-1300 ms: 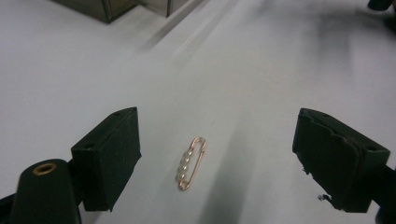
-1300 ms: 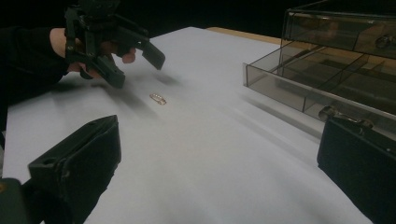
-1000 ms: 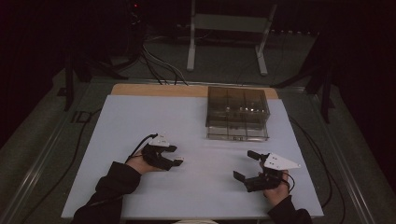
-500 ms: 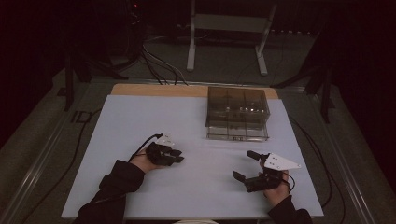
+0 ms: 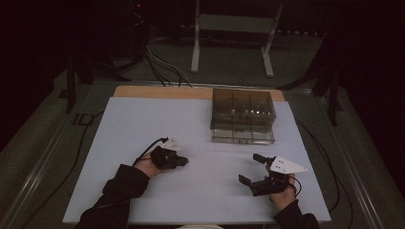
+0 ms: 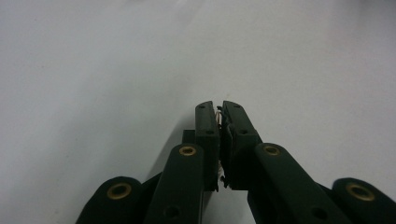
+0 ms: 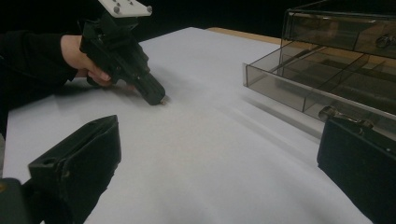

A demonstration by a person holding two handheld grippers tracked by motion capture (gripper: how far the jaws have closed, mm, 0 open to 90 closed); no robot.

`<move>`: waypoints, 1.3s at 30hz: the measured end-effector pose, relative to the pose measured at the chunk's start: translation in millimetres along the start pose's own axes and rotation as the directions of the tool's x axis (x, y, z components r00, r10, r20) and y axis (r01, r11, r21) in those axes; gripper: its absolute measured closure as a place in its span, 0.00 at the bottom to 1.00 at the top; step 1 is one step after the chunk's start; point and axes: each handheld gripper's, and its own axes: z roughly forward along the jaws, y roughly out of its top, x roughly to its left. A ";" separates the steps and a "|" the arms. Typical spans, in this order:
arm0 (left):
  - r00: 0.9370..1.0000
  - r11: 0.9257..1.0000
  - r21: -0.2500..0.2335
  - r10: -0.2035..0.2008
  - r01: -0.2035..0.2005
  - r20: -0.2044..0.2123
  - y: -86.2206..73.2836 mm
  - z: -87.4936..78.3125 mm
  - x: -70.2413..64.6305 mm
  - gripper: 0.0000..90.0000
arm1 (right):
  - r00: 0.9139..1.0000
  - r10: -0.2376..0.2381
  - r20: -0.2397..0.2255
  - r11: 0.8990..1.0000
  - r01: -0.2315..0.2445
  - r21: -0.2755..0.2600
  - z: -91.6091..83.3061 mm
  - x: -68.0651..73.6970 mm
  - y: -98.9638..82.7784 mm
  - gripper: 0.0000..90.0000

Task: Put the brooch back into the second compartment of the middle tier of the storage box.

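My left gripper (image 5: 183, 162) rests low on the white sheet (image 5: 143, 119), left of centre. Its jaws have just been closing and now stand together. In the left gripper view a tiny pale thing (image 6: 219, 116) shows pinched between the pads of the left gripper (image 6: 220, 108); I cannot tell what it is. The right gripper view shows the left gripper (image 7: 159, 99) tilted down with its tip on the sheet. My right gripper (image 5: 250, 168) sits near the front right, jaws wide apart with nothing between them. In its own view the right gripper (image 7: 215, 158) has bare sheet between its jaws.
A smoky clear compartment box (image 5: 242, 112) stands at the back right of the sheet, its lower drawer (image 7: 322, 88) pulled out toward me. A wooden edge (image 5: 157, 91) runs behind the sheet. Cables (image 5: 162, 67) and a stand lie beyond the table.
The left gripper's jaws went from apart to closed, with the hand nearly in place. The right gripper has not moved.
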 end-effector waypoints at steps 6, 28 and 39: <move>1.000 1.000 -0.017 -0.014 0.015 0.017 4.0 -2.3 -1.2 0.98 | 1.000 0.003 0.001 1.000 -0.003 -0.002 -0.5 -0.6 0.2 0.00; 0.999 0.998 -0.062 -0.025 0.028 0.048 37.4 -30.3 -0.6 0.98 | 1.000 -0.009 0.006 1.000 0.009 0.000 -1.1 -0.2 0.7 0.00; 0.997 0.995 -0.091 -0.021 0.028 0.074 57.8 -33.3 0.5 0.98 | 1.000 -0.013 0.009 1.000 0.013 0.004 -1.0 0.2 1.0 0.00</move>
